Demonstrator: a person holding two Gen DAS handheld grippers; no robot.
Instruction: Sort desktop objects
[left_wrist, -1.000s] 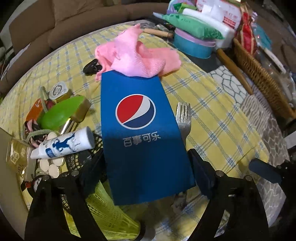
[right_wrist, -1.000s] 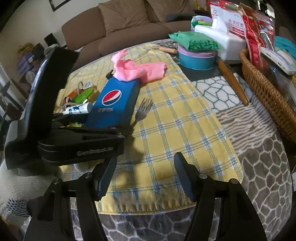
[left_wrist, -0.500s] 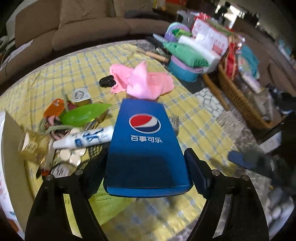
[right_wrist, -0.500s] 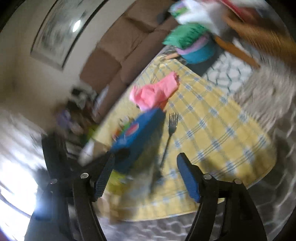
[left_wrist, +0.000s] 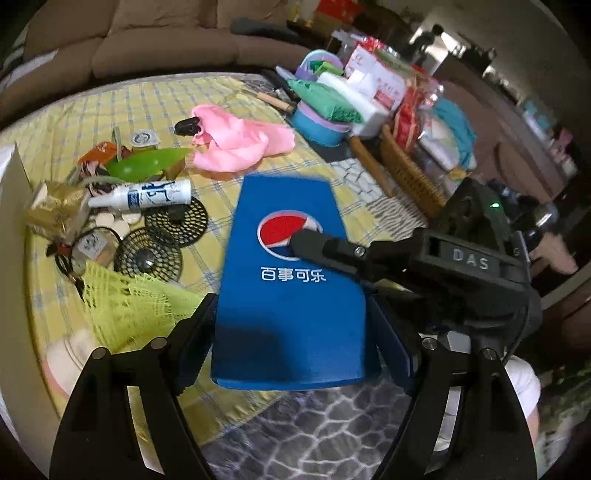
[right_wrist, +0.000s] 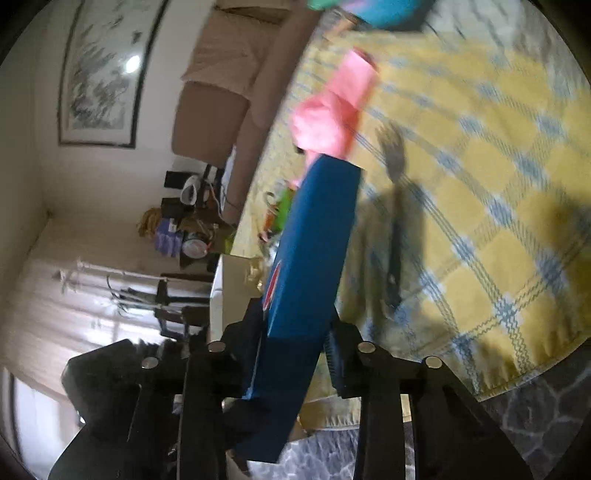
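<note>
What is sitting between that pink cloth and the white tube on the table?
In the left wrist view, a green leaf-shaped thing lies between the pink cloth and white tube.

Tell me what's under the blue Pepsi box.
The blue box is lifted, held between the left gripper fingers. Below its near end shows yellow checked cloth and grey patterned rug. Anything directly beneath the box is hidden.

A home living room; a brown sofa (left_wrist: 122, 44) runs behind the table's yellow checked cloth (left_wrist: 74, 110); a framed ink painting (right_wrist: 99, 70) hangs above the sofa; a wicker basket (left_wrist: 410, 173) of household packets stands beside the cloth.
</note>
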